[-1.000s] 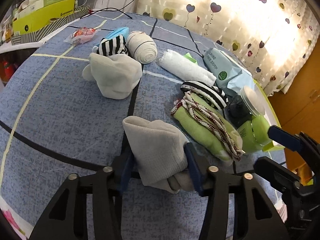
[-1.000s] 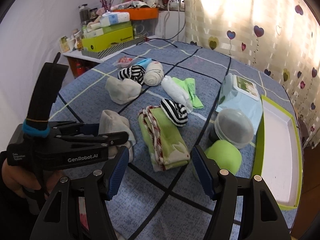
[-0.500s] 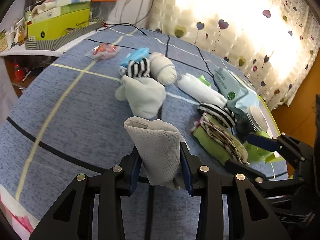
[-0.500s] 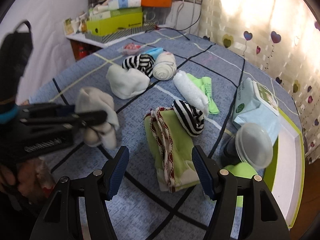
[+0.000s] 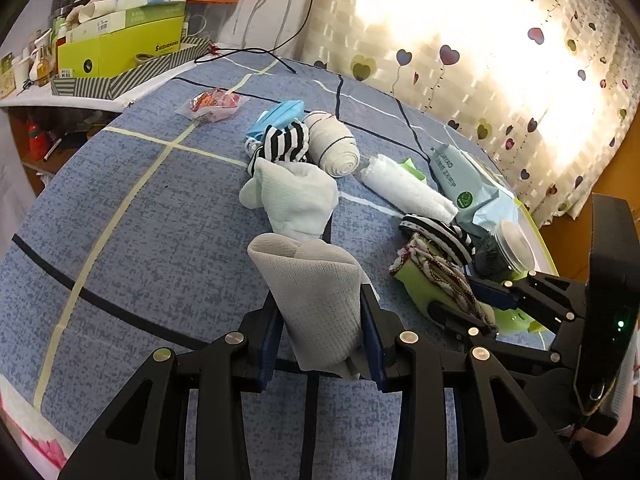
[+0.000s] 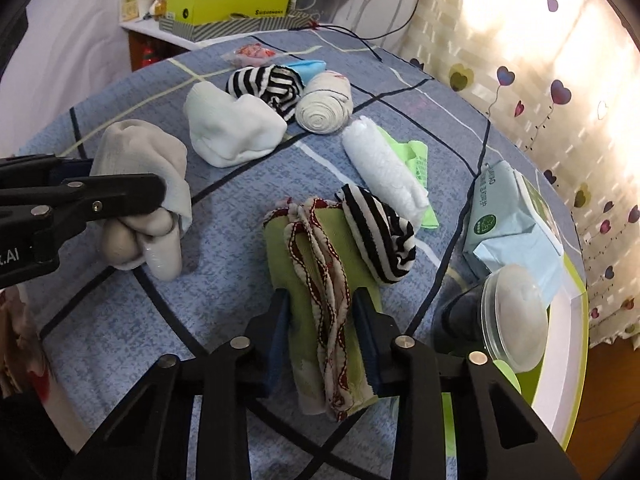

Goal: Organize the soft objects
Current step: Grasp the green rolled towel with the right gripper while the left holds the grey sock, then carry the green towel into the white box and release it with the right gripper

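My left gripper is shut on a grey sock bundle and holds it above the blue tablecloth; it also shows in the right wrist view. My right gripper is shut on a green cloth with red-and-white trim, which lies on the table; a striped sock rests on its far end. A white sock bundle, a striped bundle, a cream roll and a white towel roll lie farther back.
A wet-wipes pack, a lidded jar and a green-rimmed white tray sit at the right. A snack packet lies at the back. Boxes crowd the shelf beyond the table.
My left gripper has lifted the grey sock bundle off the table. My right gripper has moved forward and closed on the green cloth.
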A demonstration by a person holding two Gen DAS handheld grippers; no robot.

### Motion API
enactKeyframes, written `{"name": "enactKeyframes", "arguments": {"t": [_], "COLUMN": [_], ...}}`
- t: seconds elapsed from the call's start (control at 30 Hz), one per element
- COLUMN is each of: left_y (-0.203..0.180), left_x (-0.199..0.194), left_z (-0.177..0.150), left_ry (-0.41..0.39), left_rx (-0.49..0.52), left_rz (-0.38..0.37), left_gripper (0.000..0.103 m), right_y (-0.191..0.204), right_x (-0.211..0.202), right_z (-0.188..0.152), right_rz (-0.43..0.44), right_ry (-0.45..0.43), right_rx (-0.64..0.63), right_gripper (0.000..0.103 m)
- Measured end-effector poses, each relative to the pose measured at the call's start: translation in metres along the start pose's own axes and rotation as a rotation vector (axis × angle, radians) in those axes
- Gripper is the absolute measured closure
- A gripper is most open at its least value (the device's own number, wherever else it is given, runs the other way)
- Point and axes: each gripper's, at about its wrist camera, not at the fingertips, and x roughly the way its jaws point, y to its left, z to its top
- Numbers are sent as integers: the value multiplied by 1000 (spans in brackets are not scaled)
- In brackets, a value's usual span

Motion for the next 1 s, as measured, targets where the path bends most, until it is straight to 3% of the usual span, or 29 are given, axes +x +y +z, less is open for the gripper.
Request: {"name": "enactKeyframes", "arguments": {"t": [0.1, 0.37, 0.6, 1.0], "left_y": [0, -8, -20, -70], "left_x": [-2, -11, -26, -45], "left_z": [1, 1, 4, 19], "left_ry": [-5, -28, -61, -125], "left_rx": [-1, 16, 41, 136], "left_rz": [-1, -8, -14, -60], "left_gripper": [66, 66, 66, 66], "right_y": [-1, 2, -4, -47], "right_x": [-6, -30, -65, -117], "right_z": [-1, -7, -7, -22], "right_rz": [38, 155, 168, 151], "right_ry": [-24, -90, -182, -329], "right_rx": [11, 59, 99, 234], "right_gripper": [84, 86, 86, 86]}}
